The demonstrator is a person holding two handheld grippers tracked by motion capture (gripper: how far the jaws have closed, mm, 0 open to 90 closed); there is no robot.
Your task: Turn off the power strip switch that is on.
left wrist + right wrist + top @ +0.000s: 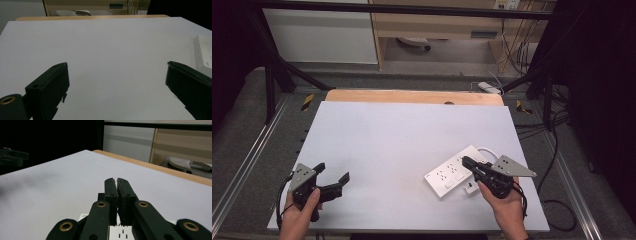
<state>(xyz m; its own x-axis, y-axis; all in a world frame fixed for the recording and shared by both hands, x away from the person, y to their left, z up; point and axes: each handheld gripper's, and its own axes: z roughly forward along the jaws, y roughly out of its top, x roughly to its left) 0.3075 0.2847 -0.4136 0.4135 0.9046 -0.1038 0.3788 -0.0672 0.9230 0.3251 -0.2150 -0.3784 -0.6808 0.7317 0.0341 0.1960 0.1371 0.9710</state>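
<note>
A white power strip (pixel 443 176) lies slantwise at the right front of the white table (pixel 402 135), and its white cable (pixel 490 150) curls off behind it. My right gripper (pixel 466 161) hovers over the strip's middle, held by a hand, with its jaws pressed together and nothing between them. The right gripper view has the gripper (pixel 116 180) shut above the strip's sockets (pixel 120 235). Near the table's left front corner my left gripper (pixel 332 172) stands wide open and empty. Ahead of that gripper (pixel 116 65) lies bare table, with the strip (pixel 203 52) at the far right.
A small white plug-like piece (pixel 470 188) sits just in front of the strip, by my right hand. A wooden edge (pixel 412 96) runs along the table's back. Metal frame rails flank the table; cables and another white strip (pixel 488 87) lie on the floor at right.
</note>
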